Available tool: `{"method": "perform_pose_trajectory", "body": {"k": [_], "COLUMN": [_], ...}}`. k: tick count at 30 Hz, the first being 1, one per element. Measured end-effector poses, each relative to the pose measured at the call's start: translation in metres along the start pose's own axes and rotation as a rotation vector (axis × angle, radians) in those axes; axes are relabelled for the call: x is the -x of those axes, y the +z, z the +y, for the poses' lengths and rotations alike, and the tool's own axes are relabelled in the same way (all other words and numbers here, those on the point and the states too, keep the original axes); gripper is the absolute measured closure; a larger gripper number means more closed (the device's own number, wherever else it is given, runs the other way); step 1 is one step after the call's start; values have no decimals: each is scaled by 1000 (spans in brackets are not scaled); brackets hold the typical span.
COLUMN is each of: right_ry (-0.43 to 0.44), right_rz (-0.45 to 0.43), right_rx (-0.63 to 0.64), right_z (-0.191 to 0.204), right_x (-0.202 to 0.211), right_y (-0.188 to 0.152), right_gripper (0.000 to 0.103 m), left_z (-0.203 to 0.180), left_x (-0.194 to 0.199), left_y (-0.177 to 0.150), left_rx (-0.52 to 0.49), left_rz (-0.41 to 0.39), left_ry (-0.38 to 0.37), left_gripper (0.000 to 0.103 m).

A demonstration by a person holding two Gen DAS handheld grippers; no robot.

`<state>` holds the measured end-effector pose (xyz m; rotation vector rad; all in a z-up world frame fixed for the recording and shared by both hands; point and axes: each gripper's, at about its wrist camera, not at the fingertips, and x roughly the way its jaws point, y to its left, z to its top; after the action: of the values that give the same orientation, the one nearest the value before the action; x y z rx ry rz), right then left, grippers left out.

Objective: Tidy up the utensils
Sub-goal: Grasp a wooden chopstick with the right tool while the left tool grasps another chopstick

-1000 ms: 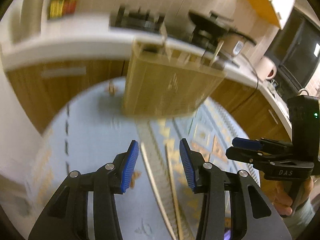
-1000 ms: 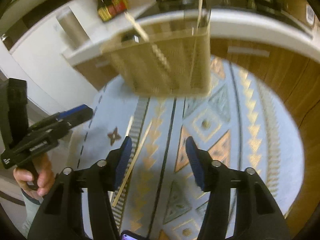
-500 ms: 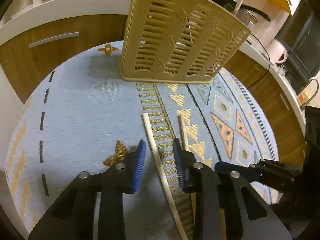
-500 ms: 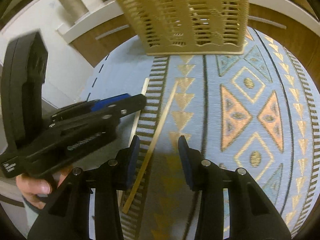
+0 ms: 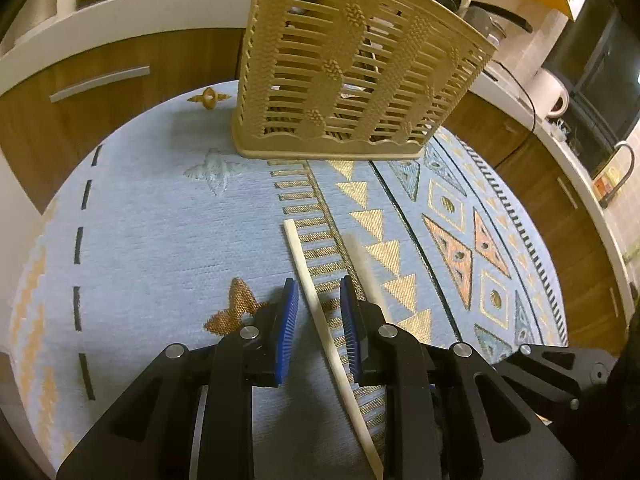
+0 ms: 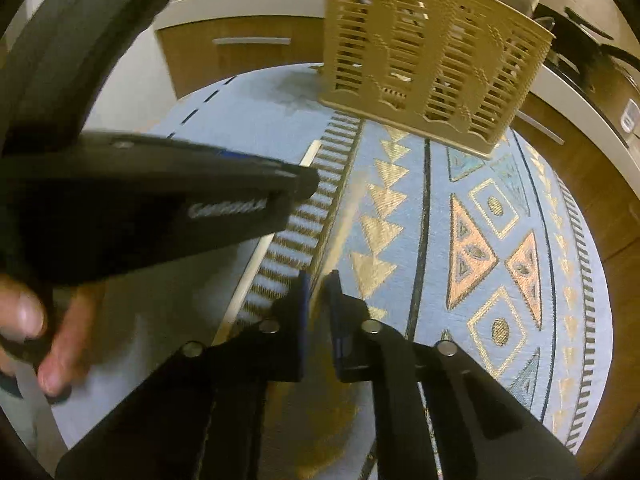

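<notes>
Woven matt rug (image 5: 160, 240) – smooth pale wooden chopstick (image 5: 316, 312) – slatted beige plastic basket (image 5: 352, 76)

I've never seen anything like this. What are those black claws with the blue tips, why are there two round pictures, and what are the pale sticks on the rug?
There is no robot here. A person holds a hand-operated clamp in each hand, and each carries a wide-angle camera looking along its two fingers, hence two round pictures.

The left-hand view shows the left gripper open, its blue pads either side of a pale chopstick lying on the patterned blue rug, not yet squeezing it. A second chopstick lies just right of it.

The right-hand view shows the right gripper, nearly closed around that second stick; the blur hides whether it grips. The big dark shape at left is the other clamp.

Behind stands a slatted beige utensil basket, probably where the sticks go.
</notes>
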<state>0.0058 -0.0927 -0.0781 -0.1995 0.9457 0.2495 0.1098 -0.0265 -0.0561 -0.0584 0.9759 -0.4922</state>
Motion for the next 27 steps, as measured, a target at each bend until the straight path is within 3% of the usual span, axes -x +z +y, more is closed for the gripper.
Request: {"method": "perform_pose_trajectory", "body": {"k": [6, 10, 15, 27], "right_ry": [18, 3, 7, 66], "right_rz": [17, 25, 46, 69], "right_rx": [-29, -55, -91, -95], "right_z": [-44, -70, -100, -131], "right_x": [14, 18, 22, 24], "right_y": [-14, -22, -30, -32], "right_gripper": [99, 99, 99, 98], "left_z": [-10, -27, -43, -25], "left_x": [0, -4, -7, 15], "left_y": [-1, -3, -9, -17], "left_rx": [-46, -122, -186, -65], "left_rz": [19, 32, 30, 19], "left_ry": [64, 194, 281, 149], "left_gripper": [83, 95, 97, 100]}}
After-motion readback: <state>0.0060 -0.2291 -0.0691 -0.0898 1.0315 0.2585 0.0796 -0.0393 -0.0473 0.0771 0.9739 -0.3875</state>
